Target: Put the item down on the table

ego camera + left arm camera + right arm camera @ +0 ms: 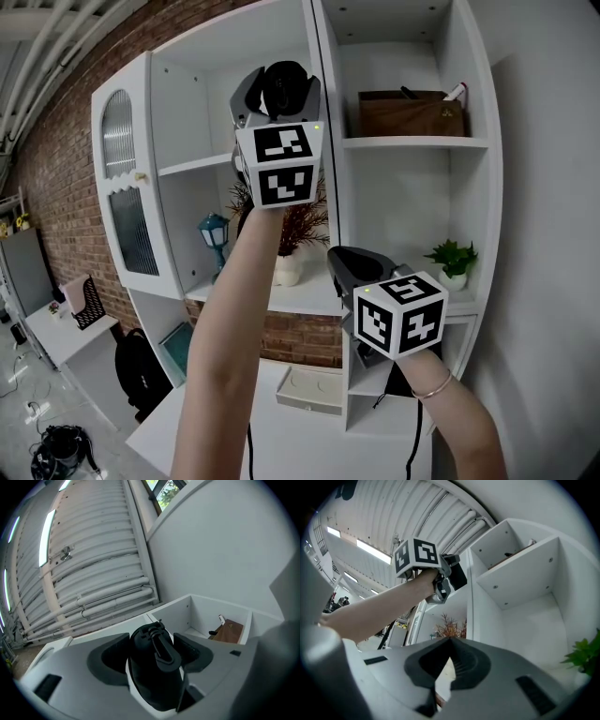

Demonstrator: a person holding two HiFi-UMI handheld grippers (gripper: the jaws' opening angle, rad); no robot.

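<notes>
My left gripper [278,94] is raised high in front of the white shelf unit [412,142], pointing steeply up. It is shut on a black rounded item with a clip on top [157,667], which fills the gap between both pads in the left gripper view; in the head view the item [284,86] shows above the marker cube. My right gripper [352,267] hangs lower and to the right, near the middle shelf, shut with nothing between its jaws [450,641]. The white table [309,441] lies far below both hands.
A brown wooden box [410,114] sits on the upper right shelf. A dried plant in a white vase [291,234], a blue lantern [215,232] and a green potted plant [454,260] stand on the middle shelf. A white tray [314,389] rests on the table.
</notes>
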